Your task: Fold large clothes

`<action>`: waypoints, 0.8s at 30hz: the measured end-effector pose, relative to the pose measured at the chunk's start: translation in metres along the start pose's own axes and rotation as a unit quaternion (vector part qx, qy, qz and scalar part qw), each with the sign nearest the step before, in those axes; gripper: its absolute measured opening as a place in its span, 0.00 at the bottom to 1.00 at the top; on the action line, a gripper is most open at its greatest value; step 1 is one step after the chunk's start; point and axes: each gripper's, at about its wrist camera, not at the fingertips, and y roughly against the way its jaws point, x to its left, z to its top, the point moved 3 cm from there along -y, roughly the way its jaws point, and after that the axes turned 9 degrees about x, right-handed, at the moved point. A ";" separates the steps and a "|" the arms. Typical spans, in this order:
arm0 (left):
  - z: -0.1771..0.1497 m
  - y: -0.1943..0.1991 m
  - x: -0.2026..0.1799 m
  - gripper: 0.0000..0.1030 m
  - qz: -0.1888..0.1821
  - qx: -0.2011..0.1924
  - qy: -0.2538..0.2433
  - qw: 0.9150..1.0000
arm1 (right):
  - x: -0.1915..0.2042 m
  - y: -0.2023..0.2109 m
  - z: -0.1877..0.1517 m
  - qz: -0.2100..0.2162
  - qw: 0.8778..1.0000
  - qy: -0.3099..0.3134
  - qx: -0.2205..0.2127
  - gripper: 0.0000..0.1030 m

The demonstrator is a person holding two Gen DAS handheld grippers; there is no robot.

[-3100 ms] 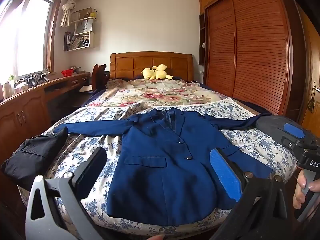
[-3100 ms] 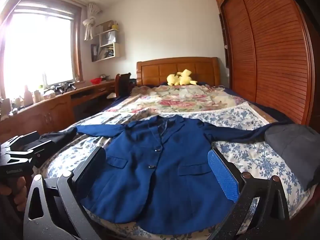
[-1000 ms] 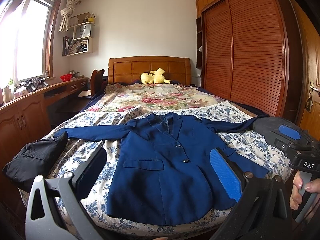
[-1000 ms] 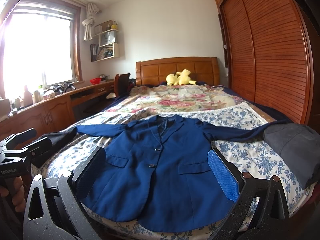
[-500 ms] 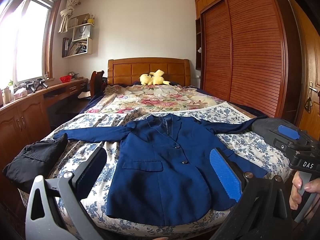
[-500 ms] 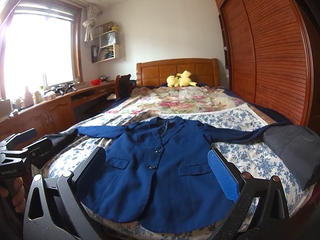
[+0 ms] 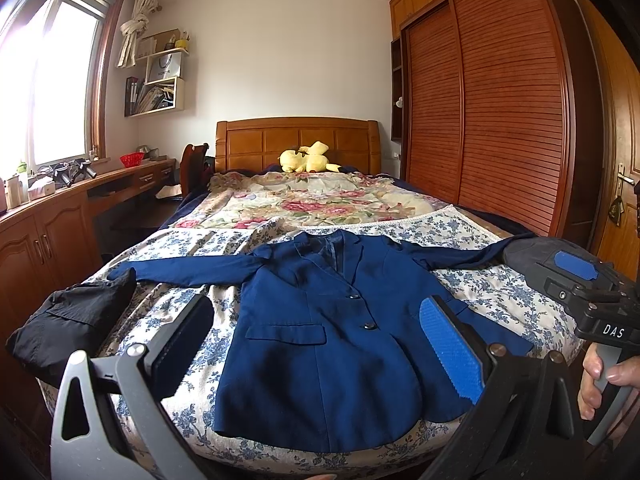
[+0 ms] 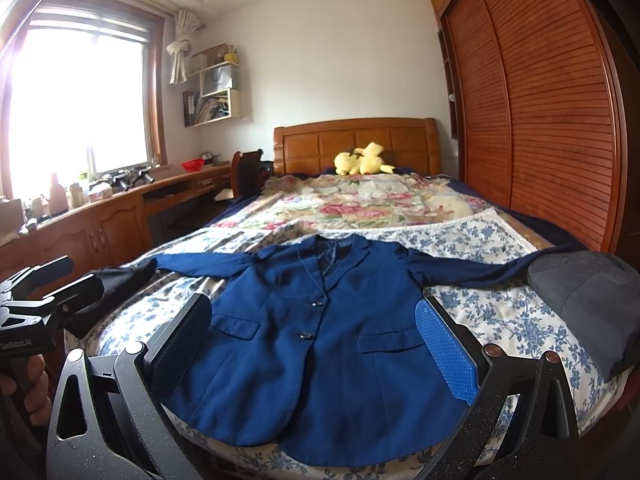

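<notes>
A navy blue blazer (image 7: 320,340) lies flat and face up on the bed, buttoned, sleeves spread out to both sides; it also shows in the right wrist view (image 8: 316,344). My left gripper (image 7: 316,340) is open and empty, held above the foot of the bed, short of the blazer's hem. My right gripper (image 8: 312,344) is open and empty at about the same distance. The right gripper's body (image 7: 580,296) shows at the right of the left wrist view. The left gripper's body (image 8: 36,304) shows at the left of the right wrist view.
A blue floral sheet (image 7: 492,292) covers the bed's near half. A black garment (image 7: 68,316) lies at its left edge, a dark grey one (image 8: 588,300) at its right. Yellow plush toys (image 7: 308,162) sit by the headboard. A wooden desk (image 7: 60,216) runs along the left, a wardrobe (image 7: 500,100) along the right.
Both views have tilted up and drawn back slightly, so the blazer sits a little lower and farther. Both grippers stay open and empty.
</notes>
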 end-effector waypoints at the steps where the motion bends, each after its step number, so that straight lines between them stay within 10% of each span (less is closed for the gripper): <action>1: 0.000 0.000 0.000 1.00 0.002 -0.001 0.000 1.000 | 0.000 0.000 0.000 0.000 1.000 0.000 0.000 1.00; 24: -0.025 -0.044 0.044 1.00 0.019 0.044 0.026 0.999 | 0.023 -0.038 0.003 0.018 0.999 0.013 0.026 1.00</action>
